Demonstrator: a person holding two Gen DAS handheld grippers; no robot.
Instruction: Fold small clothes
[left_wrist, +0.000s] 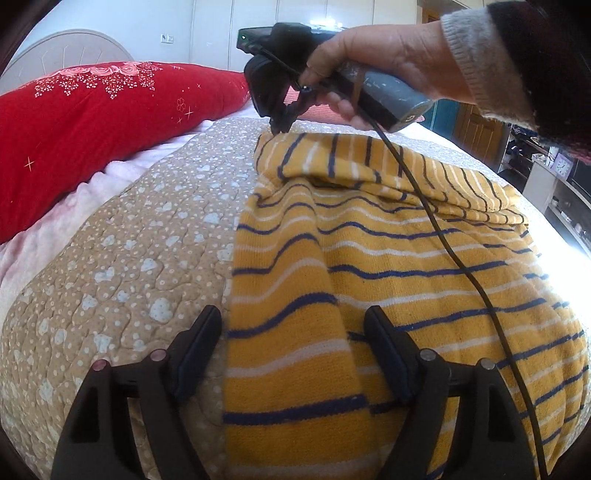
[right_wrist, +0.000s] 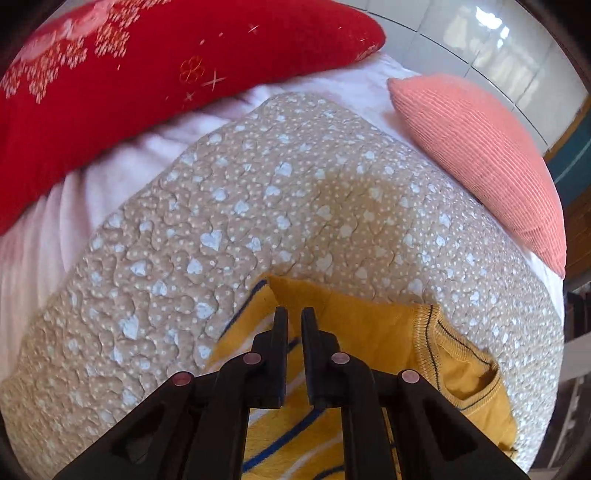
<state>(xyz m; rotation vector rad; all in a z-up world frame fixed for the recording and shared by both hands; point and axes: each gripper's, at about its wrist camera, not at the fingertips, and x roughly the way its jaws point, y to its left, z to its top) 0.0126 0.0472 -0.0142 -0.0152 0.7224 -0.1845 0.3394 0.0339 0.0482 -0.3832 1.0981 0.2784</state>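
A yellow sweater (left_wrist: 369, 258) with blue and white stripes lies spread on the bed, its far part folded over. My left gripper (left_wrist: 293, 332) is open over the sweater's near left edge; one finger stands above the quilt and the other above the cloth. A hand (left_wrist: 388, 62) holds my right gripper (left_wrist: 277, 125) at the sweater's far left corner. In the right wrist view the right gripper (right_wrist: 294, 317) has its jaws nearly together, pinching a raised fold of the sweater (right_wrist: 351, 332) beside the ribbed collar (right_wrist: 428, 332).
A beige quilt (left_wrist: 129, 240) with pale hearts covers the bed. A long red pillow (left_wrist: 92, 122) lies at the far left and a pink cushion (right_wrist: 480, 166) at the far right. A black cable (left_wrist: 461, 266) trails across the sweater. Shelves with a clock (left_wrist: 561, 166) stand right of the bed.
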